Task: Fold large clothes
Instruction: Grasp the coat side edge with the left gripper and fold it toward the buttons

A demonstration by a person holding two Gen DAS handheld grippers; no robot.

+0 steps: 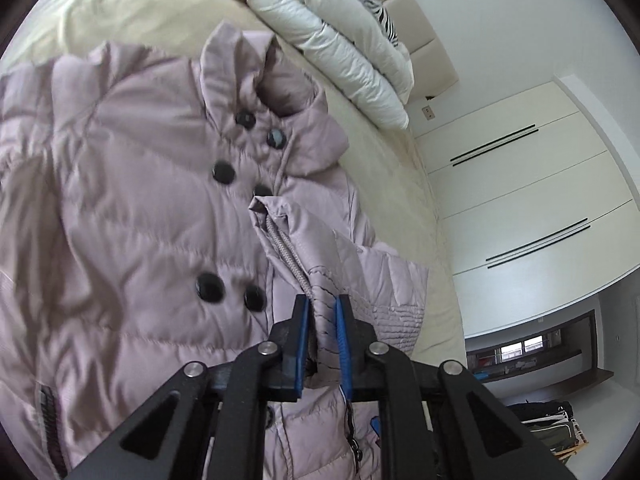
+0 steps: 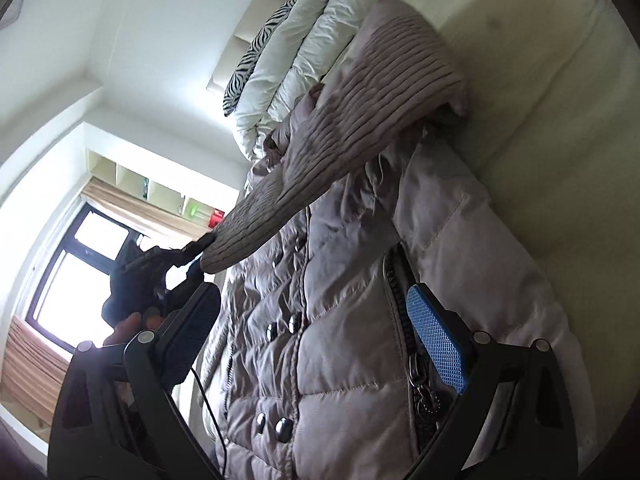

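Padded jacket [image 1: 132,208], pale mauve, dark buttons down the front, lying spread on a cream bed [image 1: 392,184]. Left gripper [image 1: 322,308]: blue-padded fingers [image 1: 303,320] pinched tight on the ribbed cuff of one sleeve [image 2: 320,152], which is lifted clear above the jacket body. Right gripper [image 2: 316,320]: fingers spread wide, nothing between them, poised over the jacket front near a zipped pocket [image 2: 404,312]. White duvet [image 1: 340,40], folded, by the headboard.

Soft daylight fills both views. The window [image 2: 80,272] is blown out white, silhouetting what lies before it. Fisheye bending curves the wardrobe [image 1: 520,200], corners vignette black, and the puffer jacket [image 1: 120,200] shows motion blur.
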